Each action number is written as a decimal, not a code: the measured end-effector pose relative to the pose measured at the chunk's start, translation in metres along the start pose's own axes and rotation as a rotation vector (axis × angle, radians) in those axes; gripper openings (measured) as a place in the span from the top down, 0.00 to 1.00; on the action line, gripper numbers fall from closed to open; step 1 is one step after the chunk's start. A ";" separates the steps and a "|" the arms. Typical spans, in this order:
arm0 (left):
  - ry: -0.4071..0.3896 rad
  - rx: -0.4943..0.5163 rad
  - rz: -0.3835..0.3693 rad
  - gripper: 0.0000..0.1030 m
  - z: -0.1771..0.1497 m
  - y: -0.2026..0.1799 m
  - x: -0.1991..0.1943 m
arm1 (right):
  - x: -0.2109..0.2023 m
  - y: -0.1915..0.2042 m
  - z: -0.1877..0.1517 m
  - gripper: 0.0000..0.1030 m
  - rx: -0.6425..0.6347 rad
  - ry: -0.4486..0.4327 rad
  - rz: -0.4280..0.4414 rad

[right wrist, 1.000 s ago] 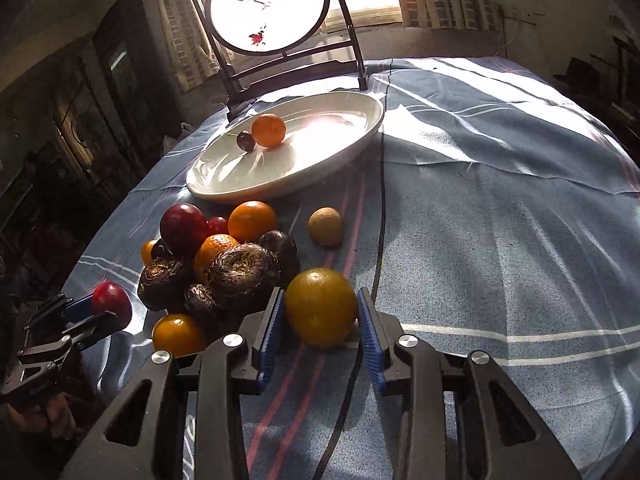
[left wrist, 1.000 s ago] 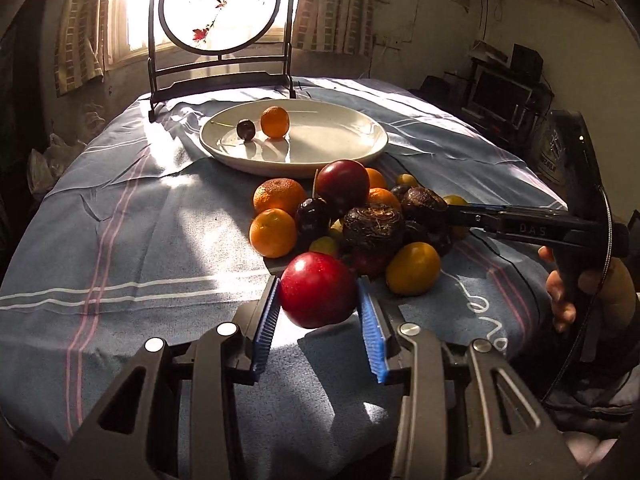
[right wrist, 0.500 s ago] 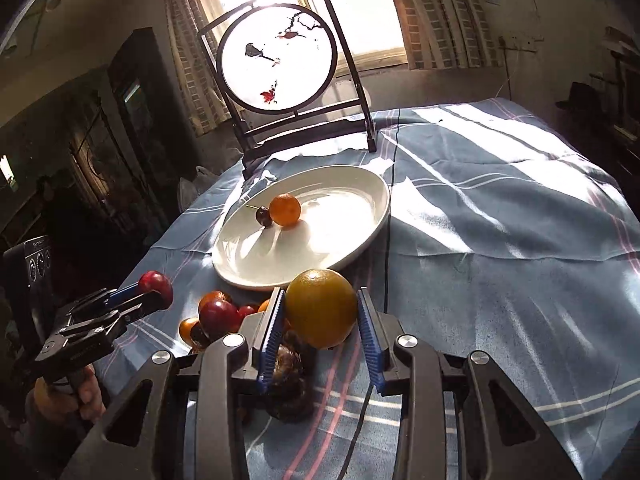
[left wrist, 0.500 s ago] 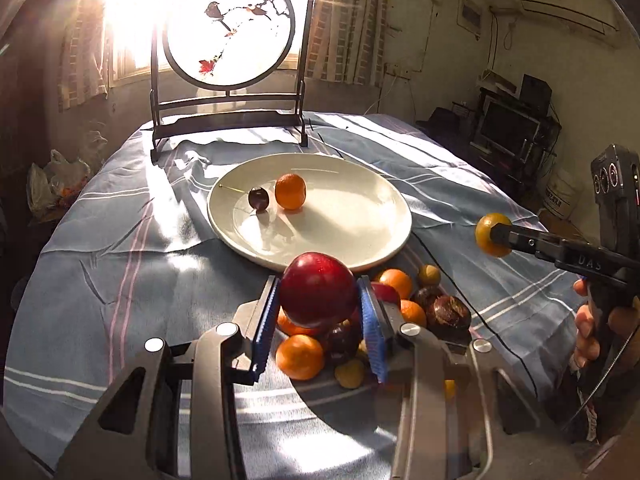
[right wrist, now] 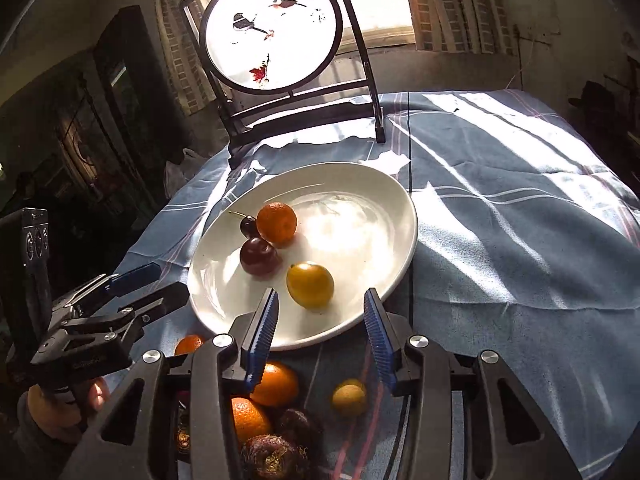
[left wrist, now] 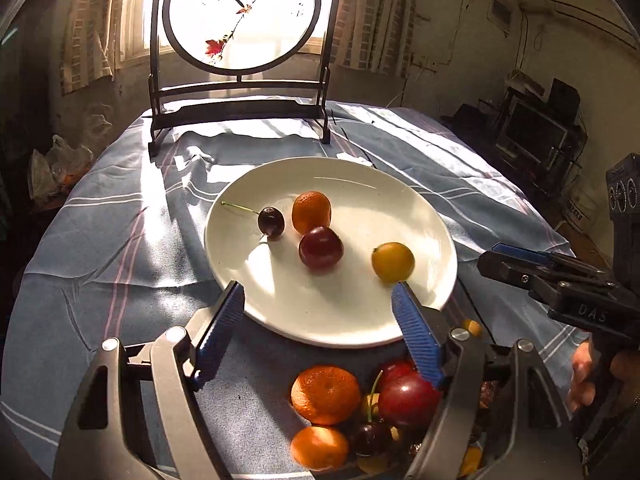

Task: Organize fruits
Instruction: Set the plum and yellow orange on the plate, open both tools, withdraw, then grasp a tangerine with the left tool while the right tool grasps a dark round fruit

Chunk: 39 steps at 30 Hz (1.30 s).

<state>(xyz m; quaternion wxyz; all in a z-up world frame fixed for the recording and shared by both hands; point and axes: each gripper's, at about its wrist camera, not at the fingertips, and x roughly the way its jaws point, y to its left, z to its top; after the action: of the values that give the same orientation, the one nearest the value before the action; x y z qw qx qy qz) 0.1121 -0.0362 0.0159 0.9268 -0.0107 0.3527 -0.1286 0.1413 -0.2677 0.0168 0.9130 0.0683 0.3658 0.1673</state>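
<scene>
On the white plate (left wrist: pixel 360 308) lie a dark cherry (left wrist: pixel 271 221), a mandarin (left wrist: pixel 311 212), a red plum (left wrist: pixel 321 247) and a yellow fruit (left wrist: pixel 393 262). My left gripper (left wrist: pixel 318 294) hangs over the plate's near rim; its jaws are opening and nothing is between them. The right gripper (right wrist: pixel 321 300) is also opening at the near rim of the plate (right wrist: pixel 360 216). The yellow fruit (right wrist: pixel 310 284) rests on the plate just past its tips, and the pads do not touch it. Below both grippers is a pile with an orange (left wrist: pixel 326 394), plums, cherries and dark wrinkled fruit (right wrist: pixel 272 456).
A round painted screen (left wrist: pixel 240 20) on a dark stand rises behind the plate. A blue striped cloth (right wrist: pixel 500 240) covers the round table, sunlit to the right. A small yellow fruit (right wrist: pixel 349 399) lies apart from the pile. A person's hand (left wrist: pixel 582 380) holds the right gripper.
Both grippers carried their fruit forward from the pile to the plate. The left let go of the red plum and the right let go of the yellow fruit; both now lie on the plate.
</scene>
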 end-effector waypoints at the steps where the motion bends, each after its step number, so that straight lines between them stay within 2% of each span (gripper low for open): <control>1: -0.005 0.011 0.000 0.28 -0.006 0.000 -0.008 | -0.008 0.000 -0.005 0.56 -0.008 -0.011 -0.005; 7: 0.025 0.055 0.002 0.28 -0.052 0.006 -0.040 | -0.046 -0.014 -0.050 0.56 0.027 -0.031 0.012; 13: 0.059 0.106 0.025 0.28 -0.085 0.004 -0.045 | -0.060 -0.024 -0.085 0.56 0.065 -0.018 0.022; 18: 0.072 0.182 0.066 0.43 -0.091 -0.007 -0.032 | -0.061 -0.020 -0.098 0.56 0.062 -0.001 0.029; 21: 0.096 0.230 0.096 0.46 -0.094 -0.013 -0.018 | -0.062 -0.016 -0.101 0.57 0.049 0.007 0.033; 26: 0.108 0.258 0.099 0.47 -0.088 -0.020 -0.007 | -0.060 -0.014 -0.103 0.57 0.042 0.022 0.042; 27: 0.114 0.263 0.100 0.50 -0.088 -0.021 -0.005 | -0.058 -0.013 -0.103 0.57 0.040 0.028 0.046; 29: 0.119 0.285 0.093 0.66 -0.091 -0.024 -0.005 | -0.054 -0.010 -0.105 0.56 0.028 0.044 0.047; 30: 0.107 0.292 0.098 0.66 -0.093 -0.024 -0.006 | -0.051 -0.008 -0.107 0.56 0.016 0.055 0.050; 35: 0.060 0.218 0.071 0.67 -0.098 -0.016 -0.028 | -0.047 0.007 -0.116 0.57 -0.049 0.085 0.068; 39: 0.035 0.175 0.064 0.67 -0.102 -0.008 -0.046 | -0.041 0.020 -0.121 0.57 -0.118 0.112 0.050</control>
<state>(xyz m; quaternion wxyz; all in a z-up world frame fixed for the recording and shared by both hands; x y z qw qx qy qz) 0.0101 -0.0258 -0.0301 0.9214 0.0839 0.3567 -0.1296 0.0251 -0.2634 -0.0389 0.8891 0.0141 0.4041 0.2146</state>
